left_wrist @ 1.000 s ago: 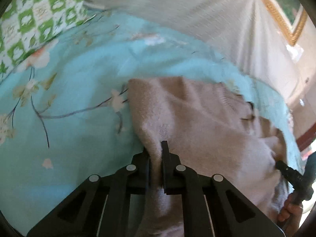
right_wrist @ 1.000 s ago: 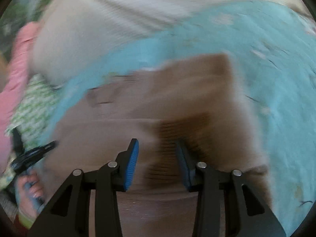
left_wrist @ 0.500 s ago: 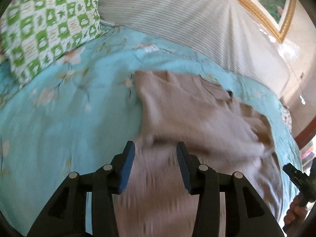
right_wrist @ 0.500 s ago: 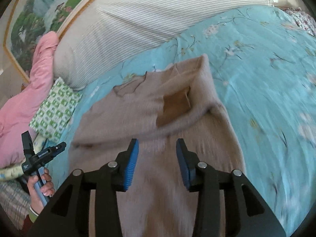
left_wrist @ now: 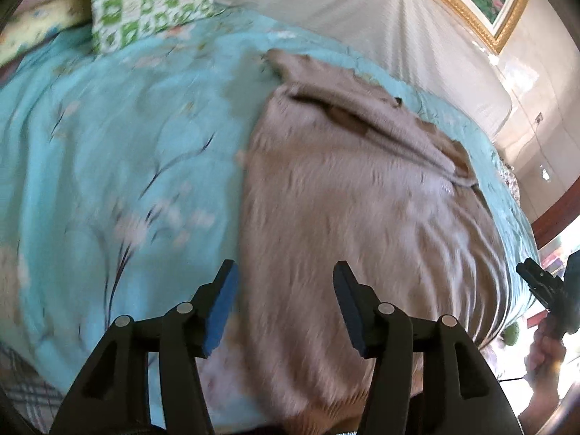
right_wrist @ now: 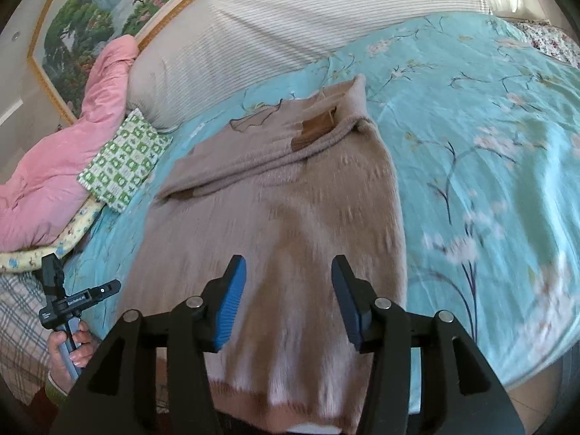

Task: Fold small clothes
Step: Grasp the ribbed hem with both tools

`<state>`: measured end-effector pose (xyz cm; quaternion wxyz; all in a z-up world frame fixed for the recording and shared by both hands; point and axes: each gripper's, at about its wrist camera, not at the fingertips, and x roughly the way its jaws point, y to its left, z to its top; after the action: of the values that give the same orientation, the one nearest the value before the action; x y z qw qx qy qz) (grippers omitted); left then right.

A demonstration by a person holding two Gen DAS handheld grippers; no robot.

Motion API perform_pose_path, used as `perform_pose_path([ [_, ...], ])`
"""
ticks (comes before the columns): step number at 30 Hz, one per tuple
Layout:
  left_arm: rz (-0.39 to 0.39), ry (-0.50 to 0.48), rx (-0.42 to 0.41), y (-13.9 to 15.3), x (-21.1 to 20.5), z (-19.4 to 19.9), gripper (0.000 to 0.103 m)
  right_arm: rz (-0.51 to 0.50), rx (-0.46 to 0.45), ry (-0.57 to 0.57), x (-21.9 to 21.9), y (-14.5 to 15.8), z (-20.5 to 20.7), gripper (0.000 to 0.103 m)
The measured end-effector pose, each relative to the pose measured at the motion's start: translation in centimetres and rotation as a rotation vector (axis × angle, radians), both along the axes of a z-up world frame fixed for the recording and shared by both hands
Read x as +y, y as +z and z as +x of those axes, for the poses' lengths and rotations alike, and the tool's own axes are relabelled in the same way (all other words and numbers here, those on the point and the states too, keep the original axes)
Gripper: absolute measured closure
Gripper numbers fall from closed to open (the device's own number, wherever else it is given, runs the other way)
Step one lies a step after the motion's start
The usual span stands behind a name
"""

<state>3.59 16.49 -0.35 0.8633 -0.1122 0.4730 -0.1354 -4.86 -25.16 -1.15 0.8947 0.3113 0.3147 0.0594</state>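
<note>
Where the bed's teal floral quilt (right_wrist: pixel 489 116) spreads out smooth w/ pale blossom-and-branch print, a fuzzy beige knit sweater (right_wrist: pixel 290 210) lies flat on it, lengthwise, hem end hanging toward the near edge of the bed. Its far part is folded over into a thick ribbed band running across, w/ a darker brown patch (right_wrist: pixel 313 128) showing just beyond the fold; in the left wrist view the same sweater (left_wrist: pixel 362 199) looks soft & rippled, wrinkles fanning toward its right side. The left gripper (left_wrist: pixel 286 304) hovers over the near part of the knit, jaws spread wide, blue pads bare, nothing between them; left finger sits about over the sweater's left edge. The right gripper (right_wrist: pixel 288 299) likewise gapes wide above the near part of the fabric, gripping nothing. From the right cam, the other hand (right_wrist: pixel 70 348) is seen off to the left, fist wrapped round its gripper's handle. At the head of the bed: a striped off-white bolster (right_wrist: pixel 290 29), a green-and-white checked pillow (right_wrist: pixel 123 159), a crumpled pink blanket (right_wrist: pixel 72 137) & a gold-framed landscape painting (right_wrist: pixel 90 14) behind.
</note>
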Motion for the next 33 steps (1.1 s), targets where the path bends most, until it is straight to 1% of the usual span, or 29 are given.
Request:
perform_pose_path([
  [2, -0.016, 0.005, 0.021, -0.6, 0.8, -1.1, 0.048, -0.005, 0.005, 0.011, 0.2, -0.4, -1.0, 0.049],
  [5, -0.016, -0.002, 0.031, -1.2, 1.5, -2.5, 0.048, -0.011, 0.021, 0.029, 0.8, -1.1, -2.1, 0.048],
  [8, -0.028, -0.019, 0.036, -1.6, 1.6, -4.0, 0.043, -0.002, 0.029, 0.052, 1.2, -1.8, -3.1, 0.047],
  [10, -0.033, -0.032, 0.042, -1.8, 1.4, -4.8, 0.041, -0.004, 0.043, 0.064, 1.5, -2.4, -3.8, 0.046],
  [13, -0.033, -0.057, 0.051, -2.4, 1.1, -6.0, 0.04, -0.014, 0.064, 0.08, 1.6, -3.2, -5.0, 0.046],
  [17, -0.033, -0.091, 0.086, -3.8, 0.4, -7.4, 0.039, -0.013, 0.085, 0.095, 1.4, -4.4, -6.6, 0.045],
  [20, -0.042, -0.113, 0.112, -4.9, -0.6, -8.0, 0.038, 0.009, 0.104, 0.095, 0.8, -5.7, -7.6, 0.045],
  [22, -0.03, -0.119, 0.111, -5.5, -1.4, -8.2, 0.037, 0.016, 0.123, 0.104, 0.7, -6.7, -7.8, 0.045],
  [25, -0.017, -0.119, 0.084, -5.5, -2.1, -8.3, 0.036, 0.026, 0.129, 0.118, 0.9, -8.0, -7.9, 0.045],
  [26, -0.015, -0.122, 0.074, -5.4, -2.2, -8.3, 0.038, 0.03, 0.129, 0.12, 1.0, -8.3, -7.8, 0.045],
  [29, 0.008, -0.123, 0.048, -5.1, -2.6, -8.4, 0.058, 0.04, 0.12, 0.136, 1.6, -9.2, -6.9, 0.045],
  [30, 0.003, -0.129, 0.041, -5.0, -2.5, -8.4, 0.077, 0.044, 0.114, 0.145, 1.9, -9.4, -6.6, 0.045],
  [31, -0.021, -0.146, 0.04, -5.0, -2.3, -8.5, 0.089, 0.049, 0.096, 0.169, 2.4, -9.4, -6.2, 0.045],
  [32, -0.043, -0.153, 0.04, -4.8, -2.2, -8.4, 0.089, 0.046, 0.081, 0.18, 2.9, -9.4, -5.9, 0.047],
  [33, -0.049, -0.154, 0.039, -4.7, -2.0, -8.5, 0.089, 0.037, 0.069, 0.19, 3.2, -9.4, -5.7, 0.052],
])
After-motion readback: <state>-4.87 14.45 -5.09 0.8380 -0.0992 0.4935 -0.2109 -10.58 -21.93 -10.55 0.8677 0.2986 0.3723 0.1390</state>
